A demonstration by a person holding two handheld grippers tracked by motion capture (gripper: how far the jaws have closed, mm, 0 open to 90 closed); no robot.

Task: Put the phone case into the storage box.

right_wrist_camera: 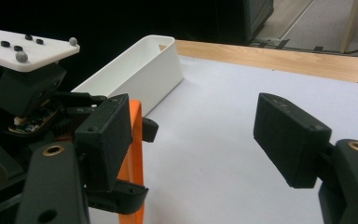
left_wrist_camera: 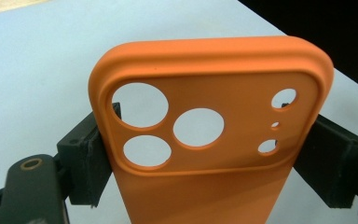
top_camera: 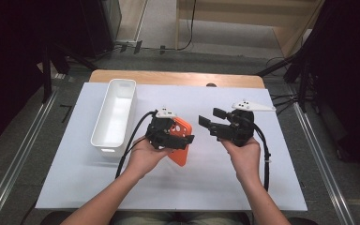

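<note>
While my left claw [top_camera: 183, 139] clamps the orange silicone phone case [left_wrist_camera: 205, 140] across its width, my right claw [top_camera: 210, 118], released and empty, faces the case from the side away from the white oblong plastic bin [top_camera: 115, 115].

The orange phone case [left_wrist_camera: 205, 186] looks like soft, smooth, matt rubber. The white bin [top_camera: 114, 117] is shiny, smooth plastic. The desk [top_camera: 178, 76] is wood under a smooth, matt white sheet [top_camera: 206, 183].
</note>
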